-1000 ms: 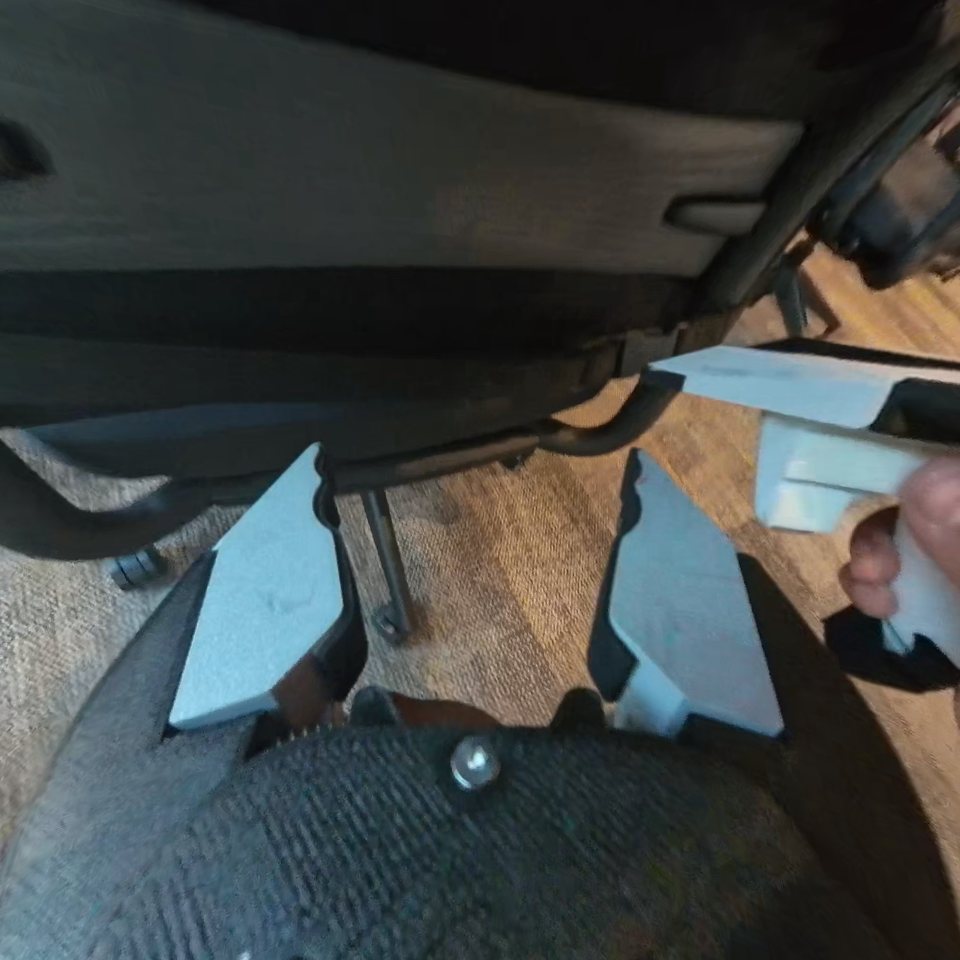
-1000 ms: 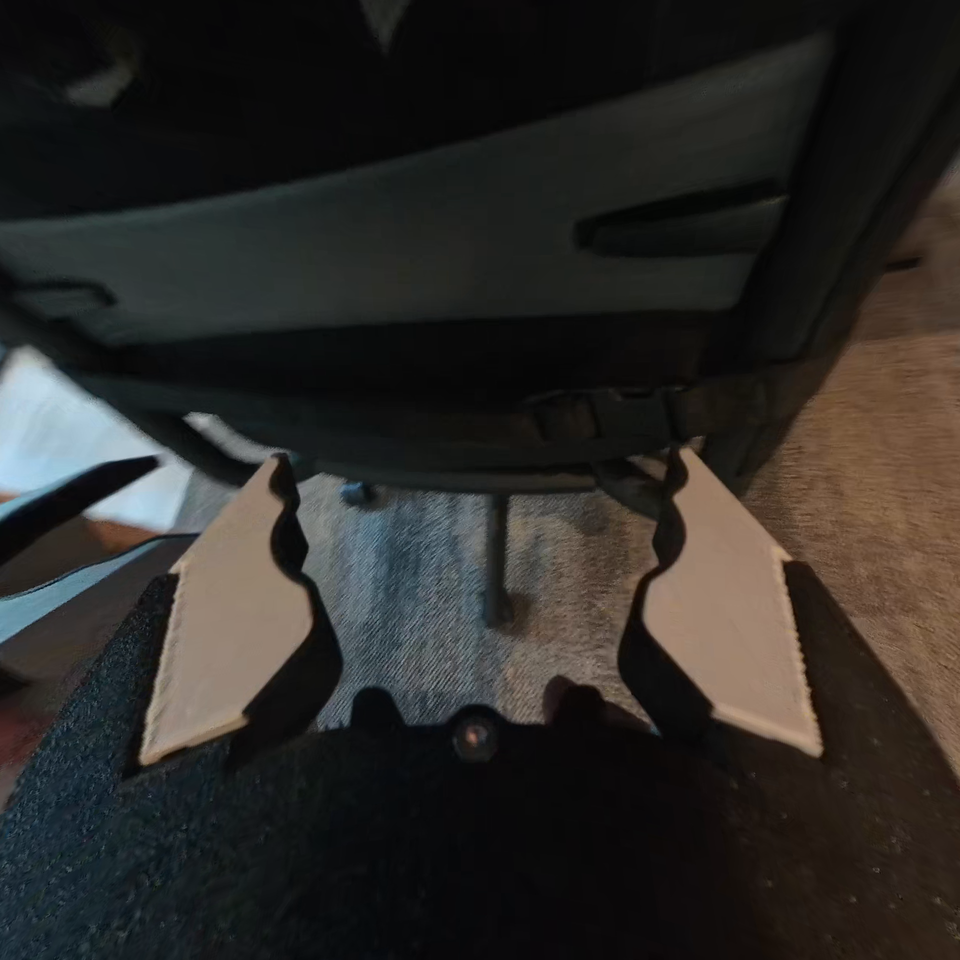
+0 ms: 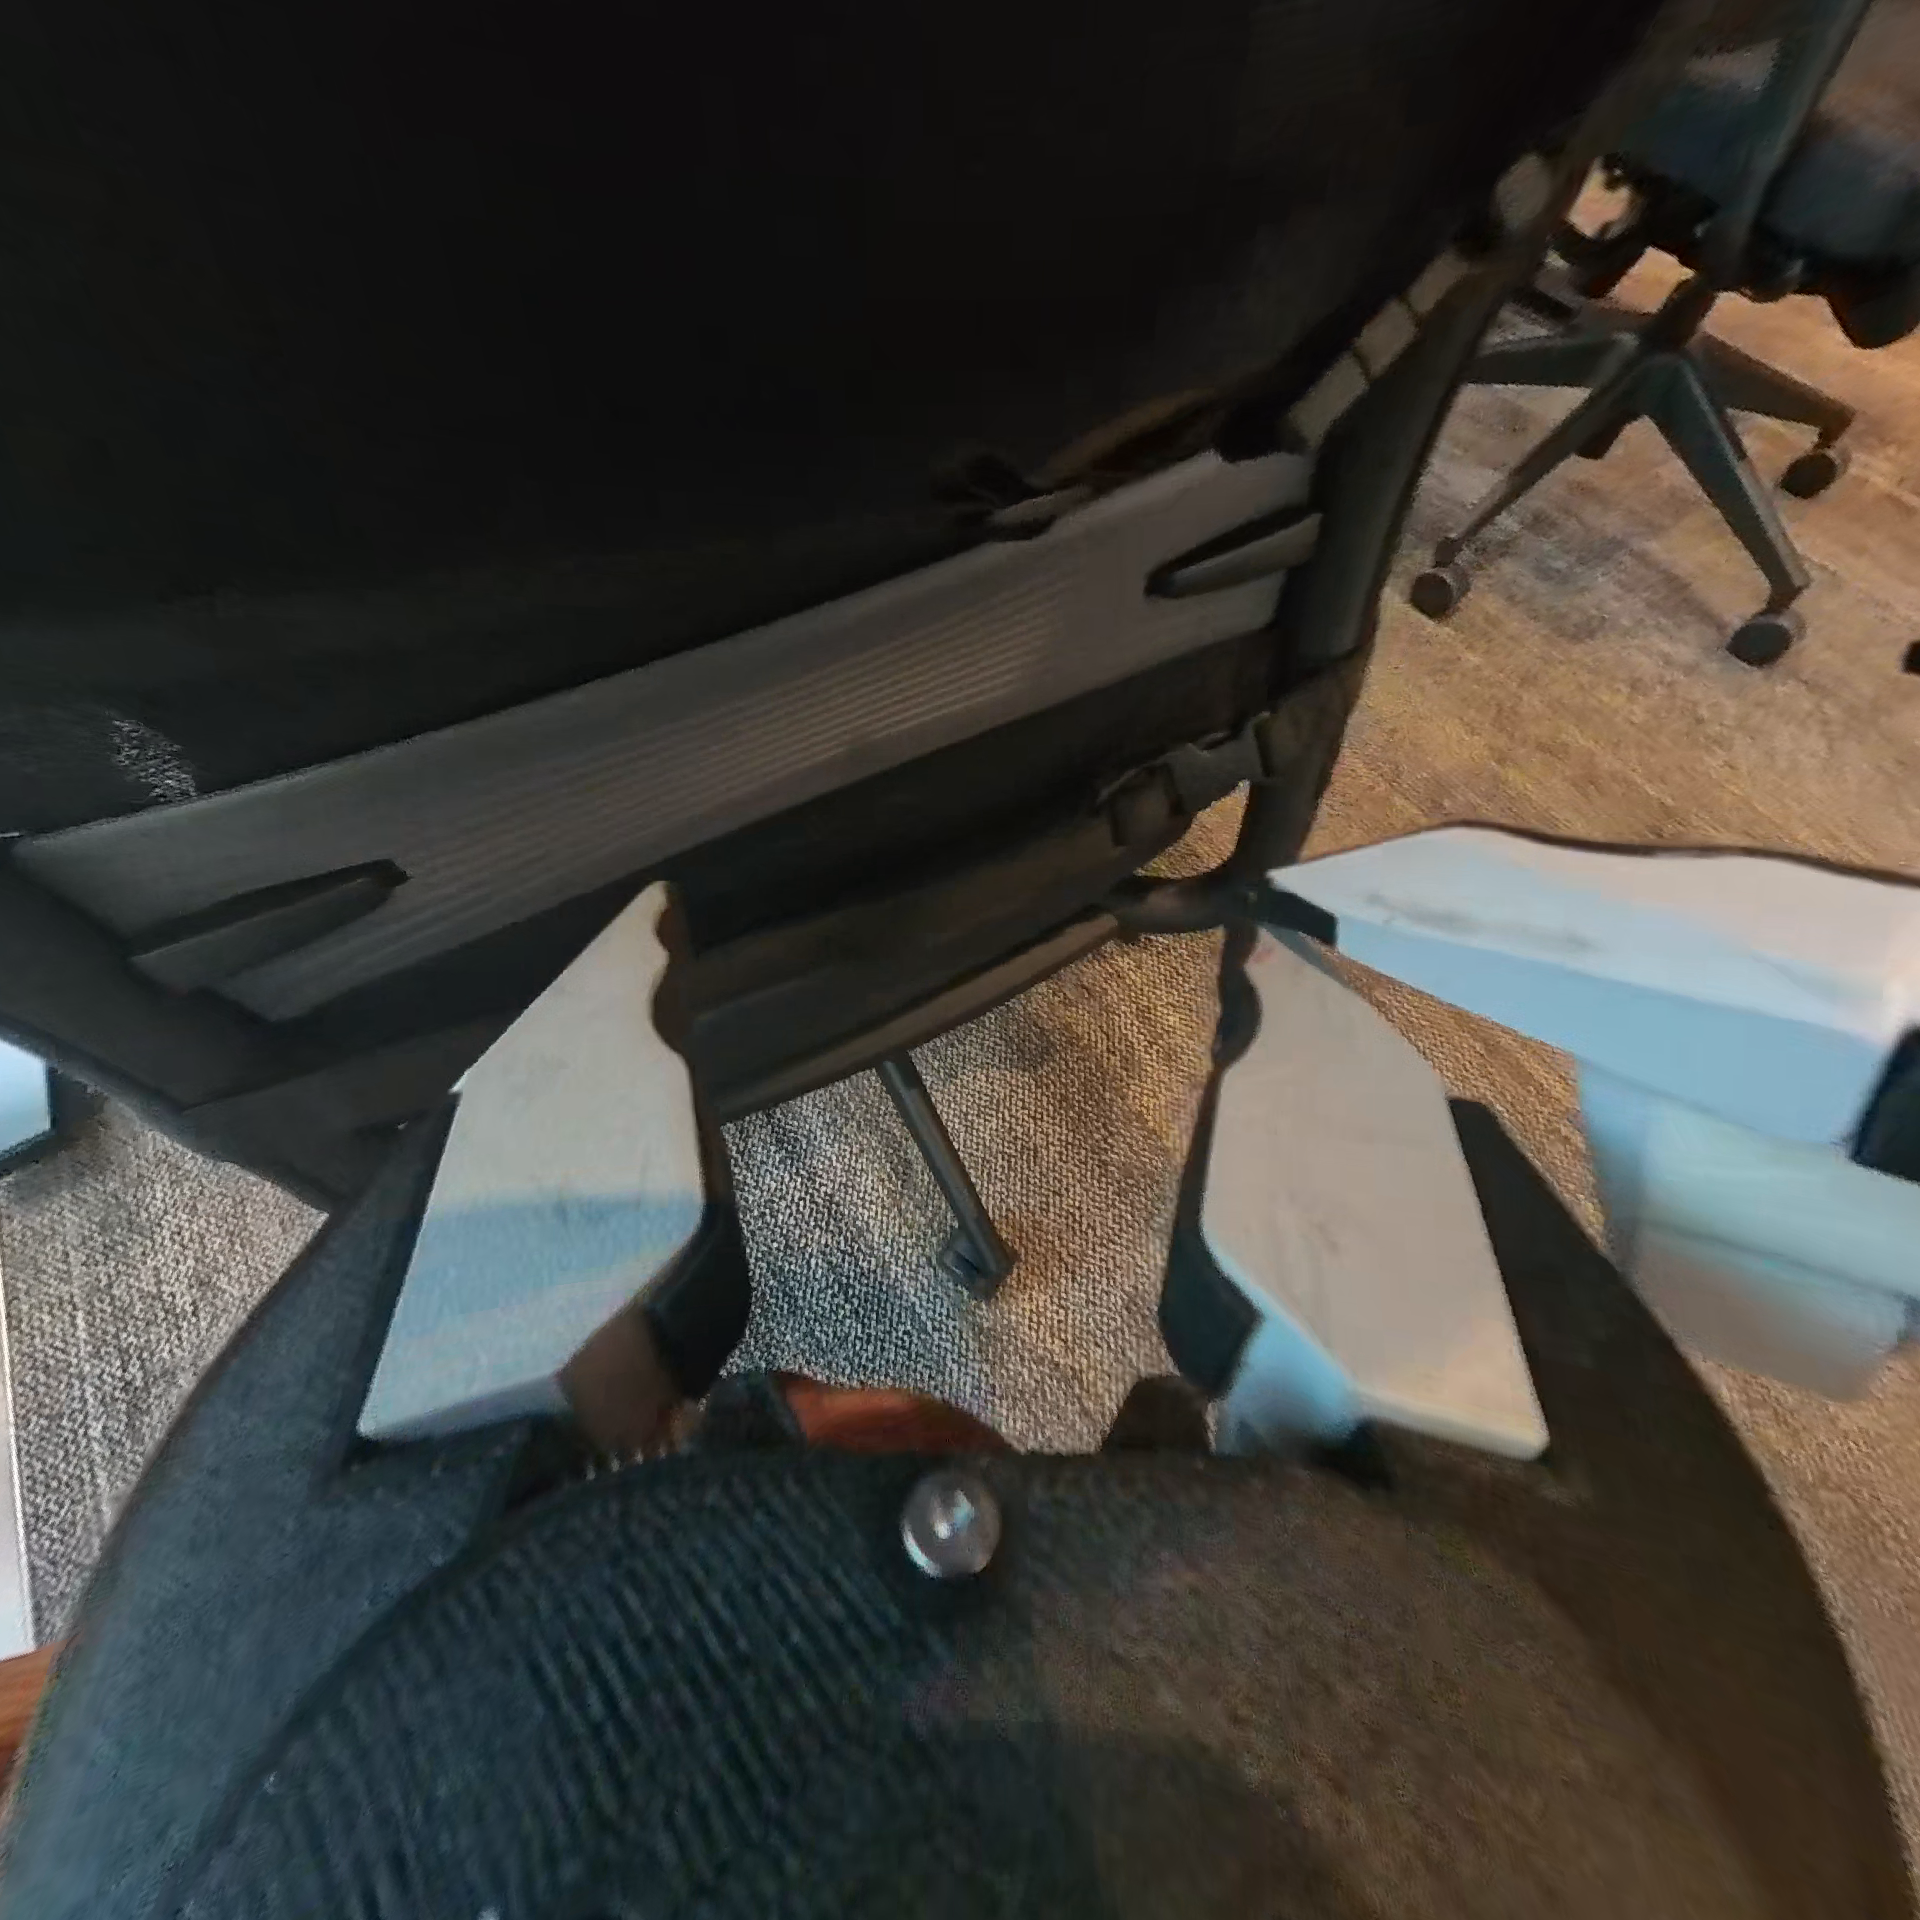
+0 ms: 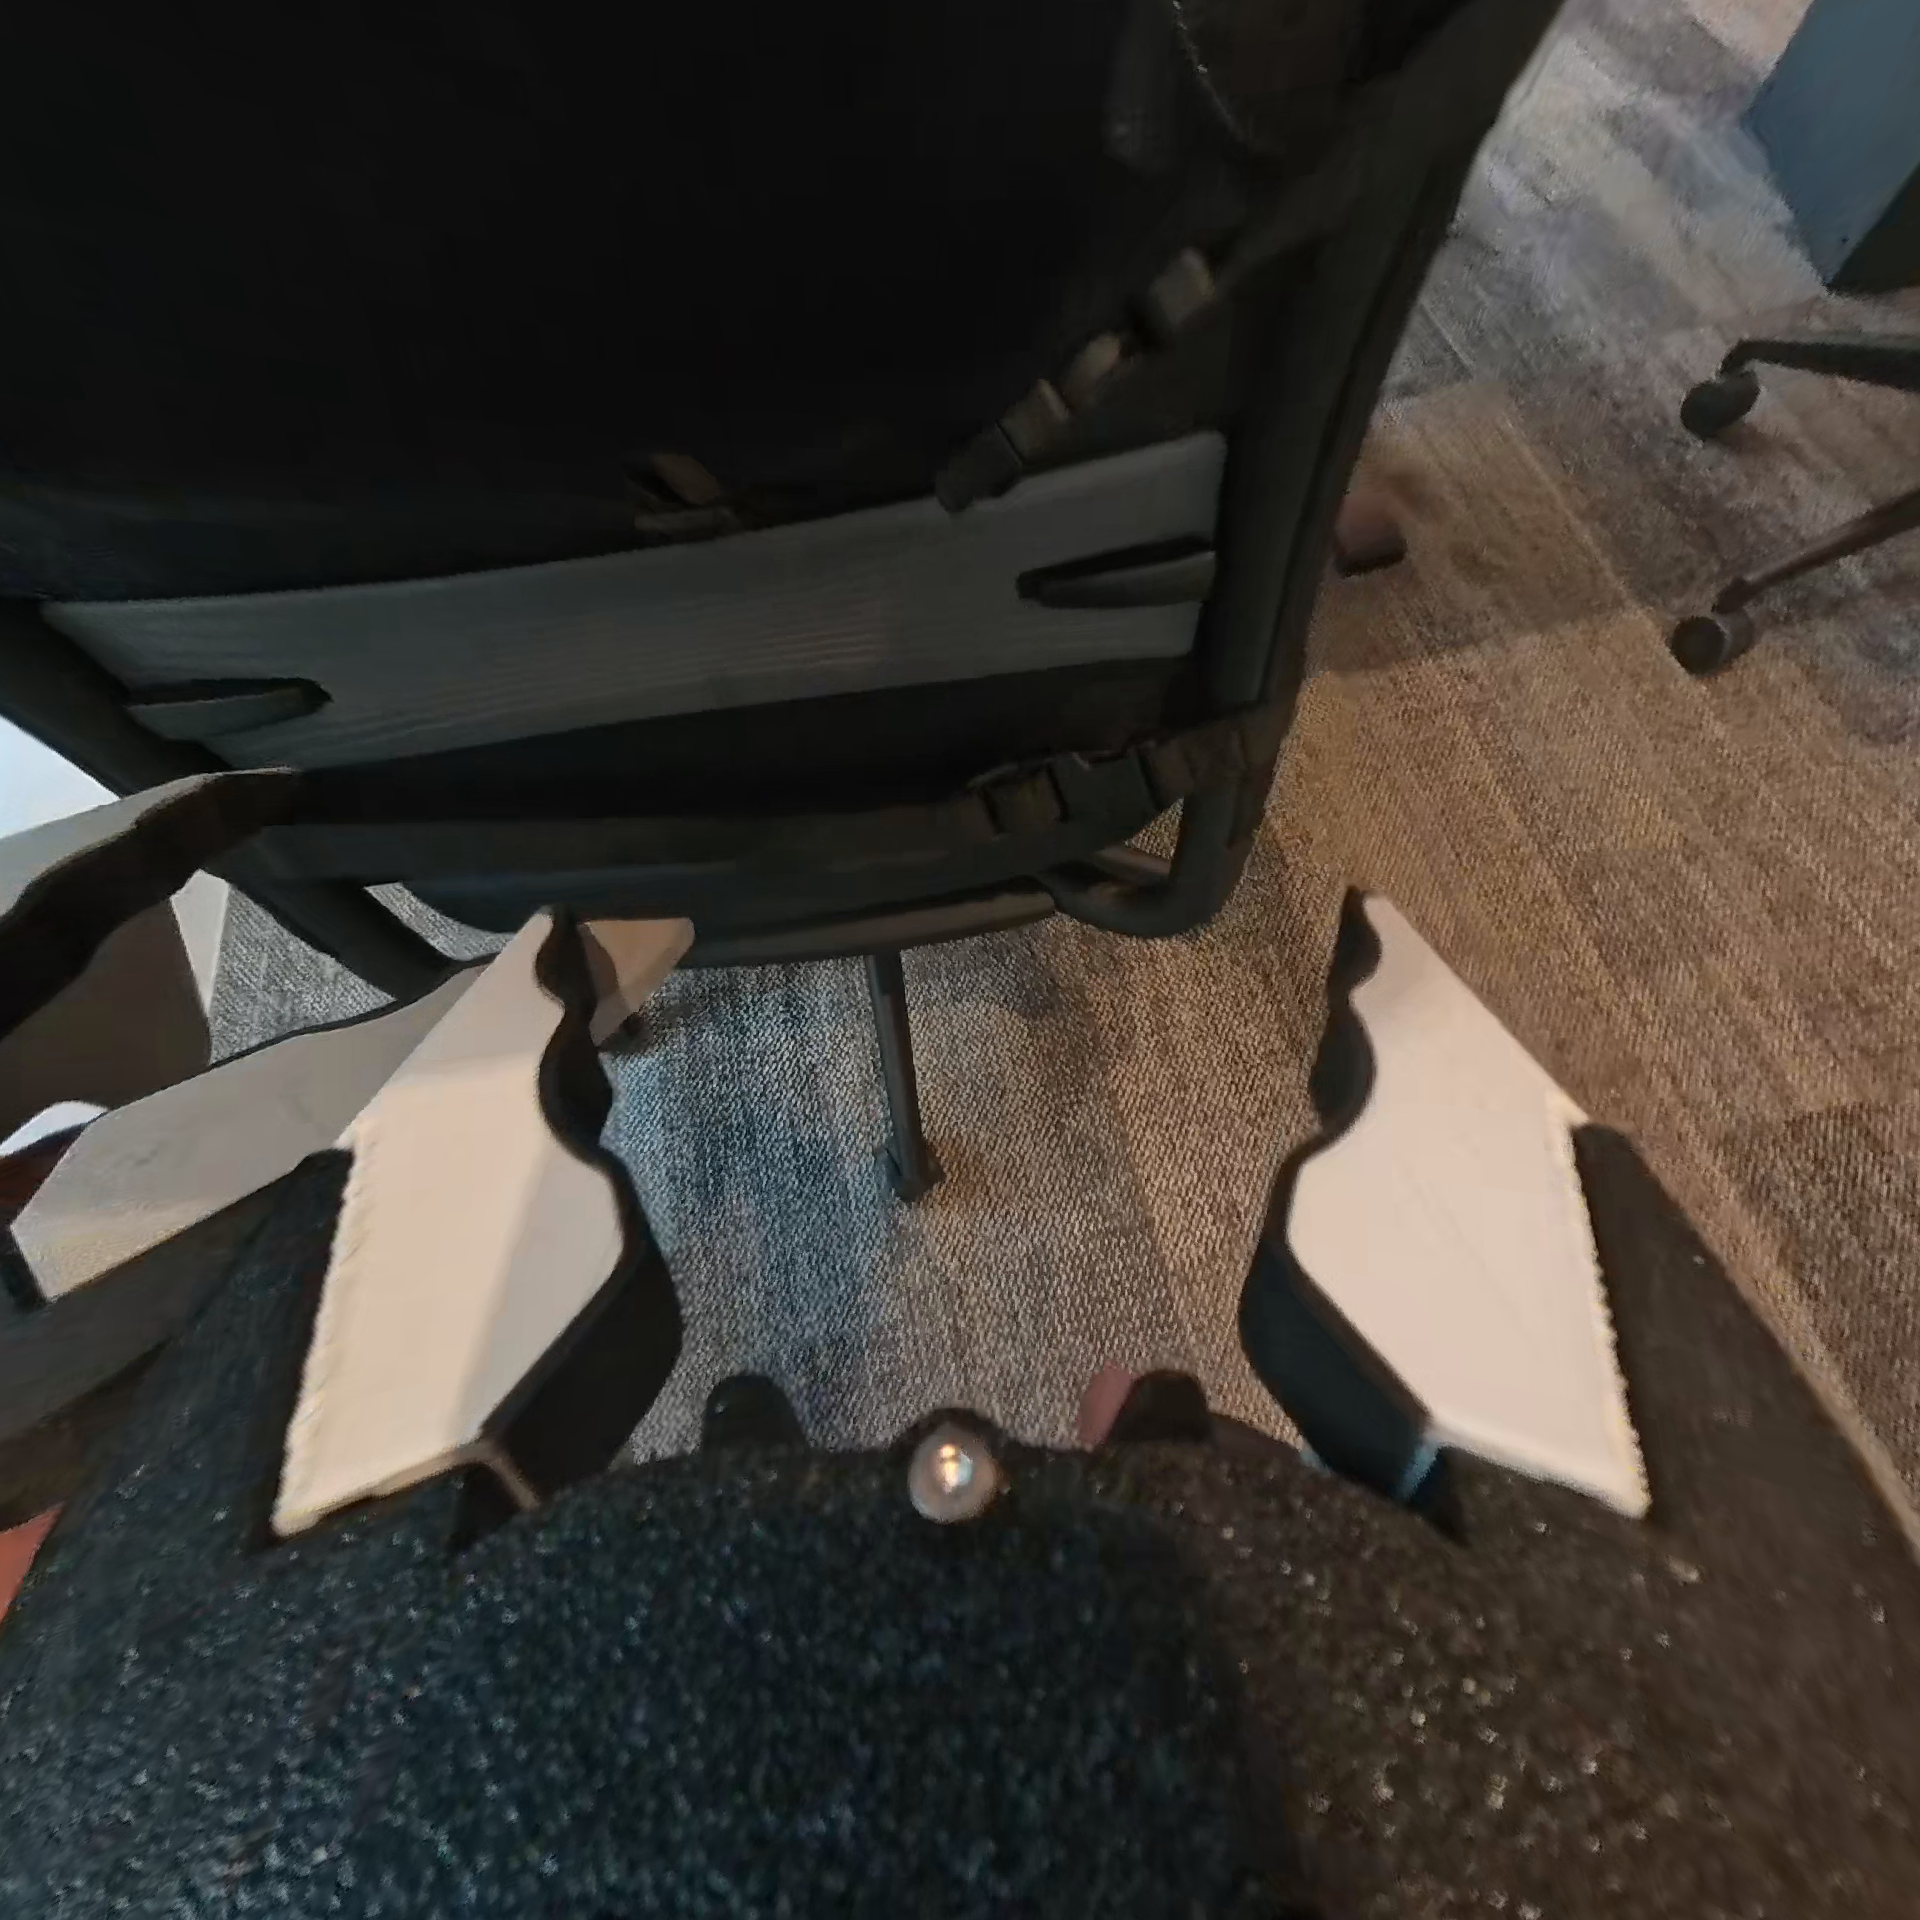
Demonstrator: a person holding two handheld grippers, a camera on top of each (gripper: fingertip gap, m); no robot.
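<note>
A black mesh office chair back (image 3: 623, 364) fills the top of both views, with a grey lumbar band (image 3: 779, 707) across it. My left gripper (image 3: 951, 925) is open, and the back's lower frame bar (image 3: 914, 966) lies between its fingertips. My right gripper (image 4: 951, 914) is open just below the same bar (image 4: 727, 873), apart from it, with the lumbar band (image 4: 675, 623) above. The right gripper also shows in the left wrist view (image 3: 1610, 966) at the right. The left gripper shows in the right wrist view (image 4: 156, 1039) at the left.
A thin dark chair leg (image 3: 935, 1174) stands on the grey-brown carpet (image 4: 1507, 935) under the back. Another office chair's base with casters (image 3: 1683, 416) stands at the far right, and it also shows in the right wrist view (image 4: 1766, 540). A blue-grey cabinet (image 4: 1849, 135) is at the top right. From my left tips it is roughly 15 cm to the lumbar band (image 4: 675, 623); from my right, 20 cm.
Both grippers have drawn back a little from the chair back and tilted, so more carpet and the other chair show at the right. Both stay open.
</note>
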